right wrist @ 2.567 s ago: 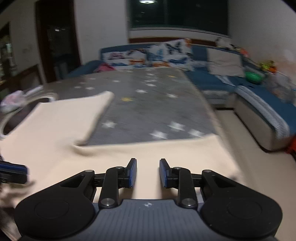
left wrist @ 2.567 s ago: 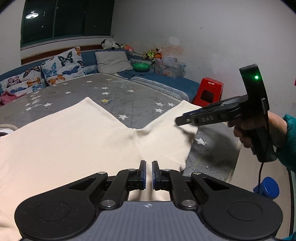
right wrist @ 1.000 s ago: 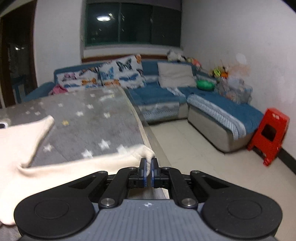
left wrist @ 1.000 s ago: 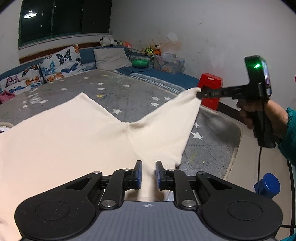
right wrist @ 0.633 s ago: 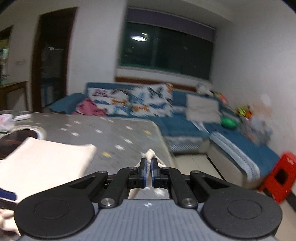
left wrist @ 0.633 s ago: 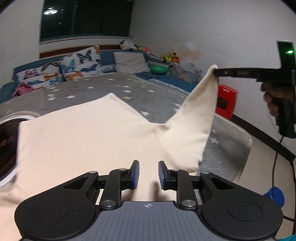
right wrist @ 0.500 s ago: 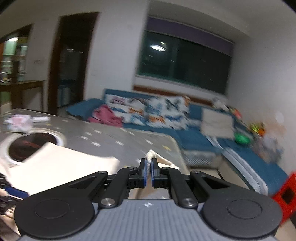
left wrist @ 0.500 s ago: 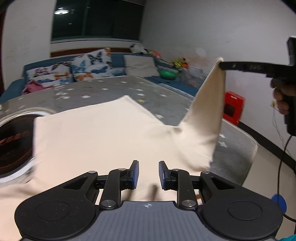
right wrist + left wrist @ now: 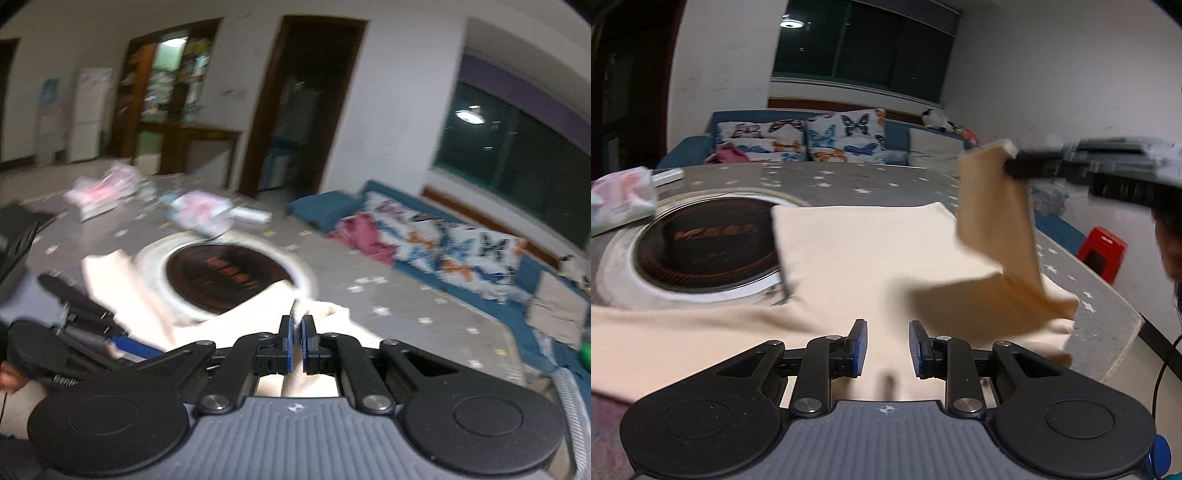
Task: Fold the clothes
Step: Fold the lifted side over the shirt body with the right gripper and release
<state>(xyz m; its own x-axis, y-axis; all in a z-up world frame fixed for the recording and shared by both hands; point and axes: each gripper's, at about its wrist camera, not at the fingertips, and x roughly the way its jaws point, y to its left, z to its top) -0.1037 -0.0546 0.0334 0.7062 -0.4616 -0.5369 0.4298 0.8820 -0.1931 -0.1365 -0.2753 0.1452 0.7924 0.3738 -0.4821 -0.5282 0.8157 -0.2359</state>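
Observation:
A cream garment [image 9: 864,258] lies spread on the grey star-patterned table [image 9: 894,184]. My right gripper [image 9: 296,334] is shut on the end of one leg of the garment [image 9: 295,308] and holds it raised. In the left wrist view that gripper [image 9: 1012,168] carries the lifted leg [image 9: 993,206] in the air over the garment's right side. My left gripper [image 9: 884,347] is open and empty, low over the near part of the garment. The left gripper also shows at the left of the right wrist view [image 9: 92,332].
A round black cooktop [image 9: 705,240] is set in the table at the left, partly under the garment. Tissue packs [image 9: 620,199] lie at the far left. A blue sofa with butterfly cushions [image 9: 827,136] stands behind. A red stool [image 9: 1102,254] stands on the floor at right.
My right gripper has swung the held leg up and leftward over the garment, which now folds over itself. My left gripper has opened wider and turned left toward the cooktop.

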